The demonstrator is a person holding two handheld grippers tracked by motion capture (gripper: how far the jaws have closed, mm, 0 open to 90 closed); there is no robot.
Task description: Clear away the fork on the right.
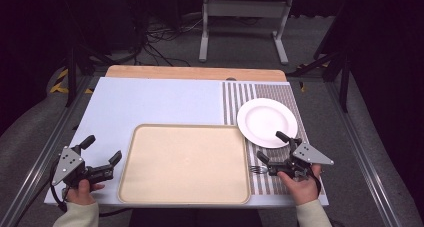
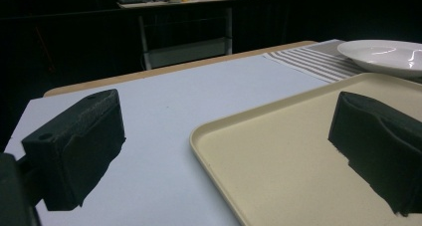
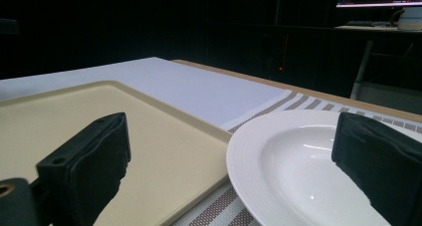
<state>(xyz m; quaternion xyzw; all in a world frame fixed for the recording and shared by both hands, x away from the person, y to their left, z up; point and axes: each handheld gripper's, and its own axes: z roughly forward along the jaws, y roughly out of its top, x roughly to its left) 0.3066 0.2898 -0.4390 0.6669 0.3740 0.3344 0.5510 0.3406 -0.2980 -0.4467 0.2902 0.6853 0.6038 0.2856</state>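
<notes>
While my right claw (image 1: 274, 147) hangs released beside the white plate (image 1: 266, 122), a fork (image 1: 257, 169) lies just under it on the striped mat (image 1: 235, 99); I judge the pickup unstarted. Next I dip onto the fork. My left claw (image 1: 102, 150) idles spread left of the tray (image 1: 183, 162).

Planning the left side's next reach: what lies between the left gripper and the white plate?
The beige tray, bare on top, spans the stretch between the left gripper and the white plate, as the high view shows.

Glossy white plate (image 1: 266, 121), matt beige tray (image 1: 184, 163), woven striped placemat (image 1: 243, 94)
</notes>
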